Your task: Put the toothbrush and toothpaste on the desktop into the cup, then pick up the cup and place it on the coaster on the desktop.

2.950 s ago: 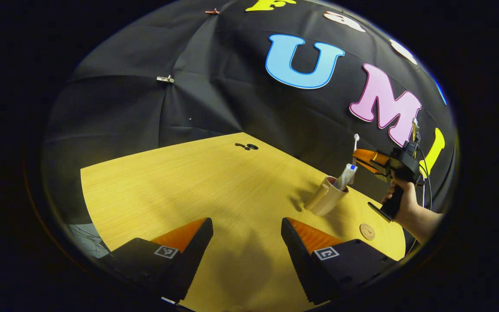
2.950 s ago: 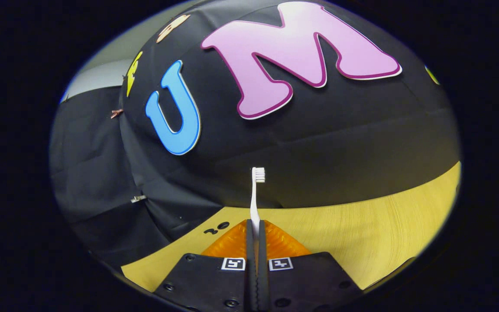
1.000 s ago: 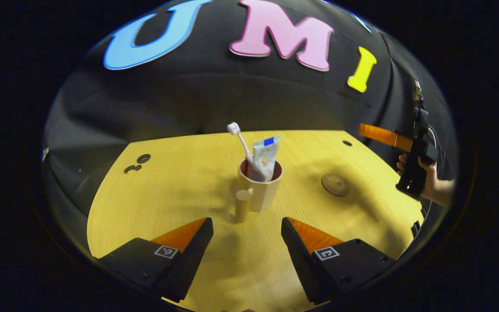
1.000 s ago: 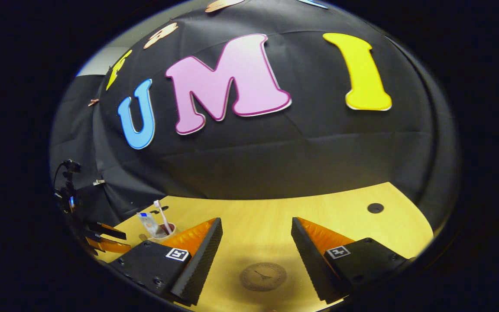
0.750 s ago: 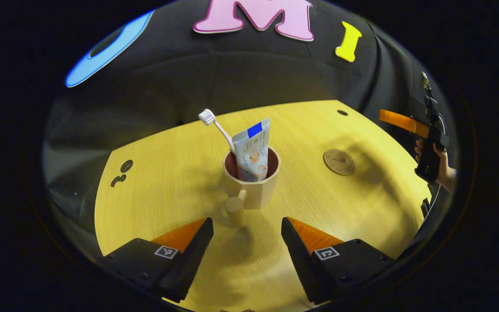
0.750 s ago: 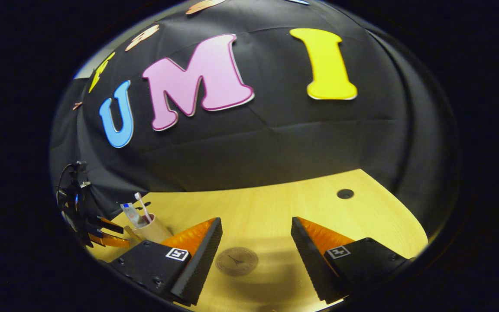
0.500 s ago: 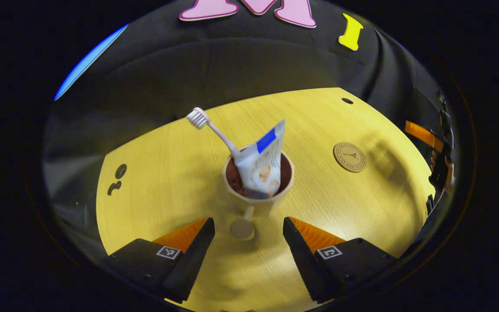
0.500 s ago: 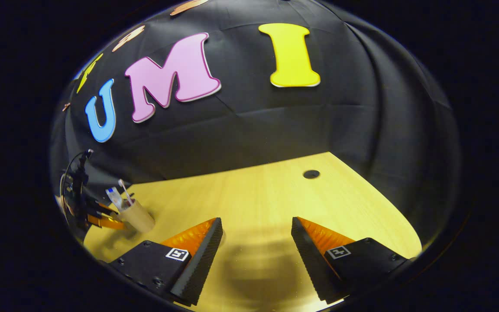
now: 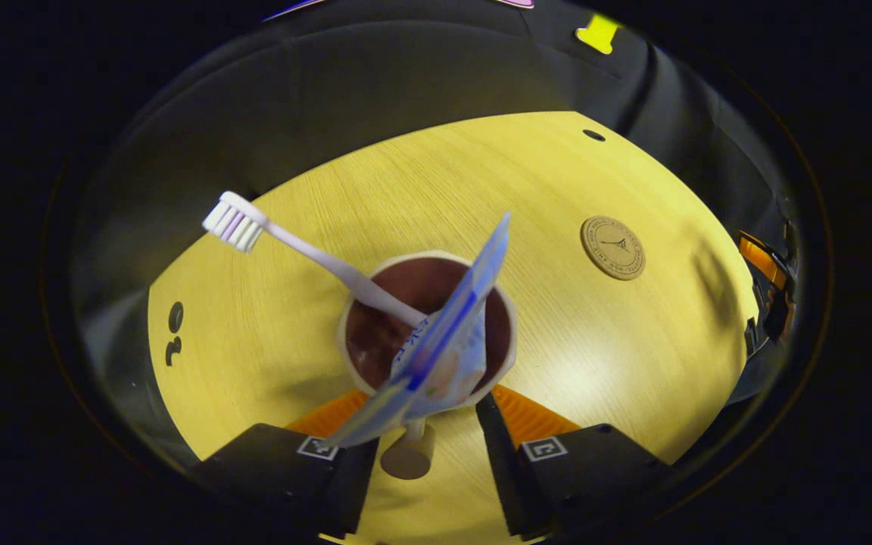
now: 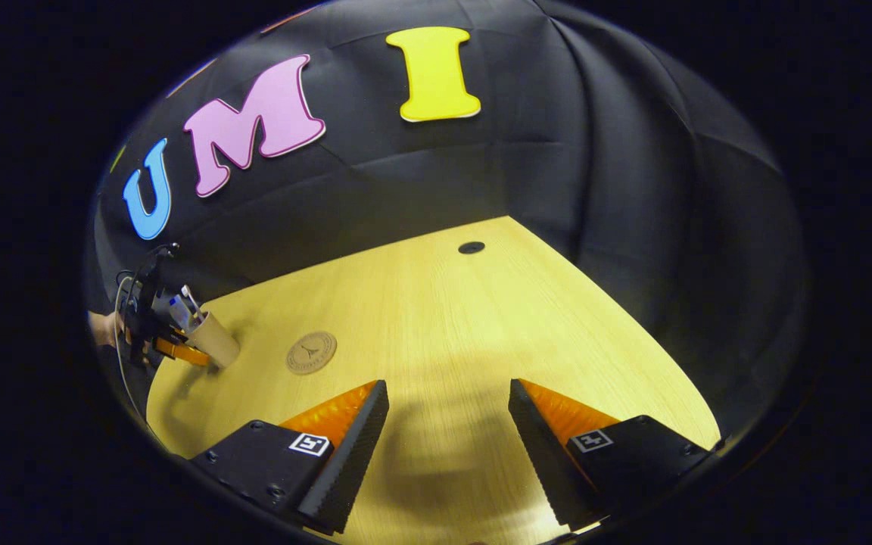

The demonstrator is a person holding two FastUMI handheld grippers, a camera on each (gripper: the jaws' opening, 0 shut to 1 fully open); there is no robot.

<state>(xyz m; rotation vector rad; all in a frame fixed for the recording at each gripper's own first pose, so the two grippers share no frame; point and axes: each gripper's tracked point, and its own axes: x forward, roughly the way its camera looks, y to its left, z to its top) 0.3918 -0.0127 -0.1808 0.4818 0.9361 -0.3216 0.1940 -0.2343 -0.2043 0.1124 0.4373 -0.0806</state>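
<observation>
With toothbrush and toothpaste already in the cup, left gripper straddling its handle, closure unclear, right gripper wide and empty; next probably clamp, lift, set on coaster just right of cup.

Right gripper hangs over the table, fingers spread wide apart. Far left – the cup with what looks like a toothbrush, other gripper right against it, coaster nearby.
</observation>
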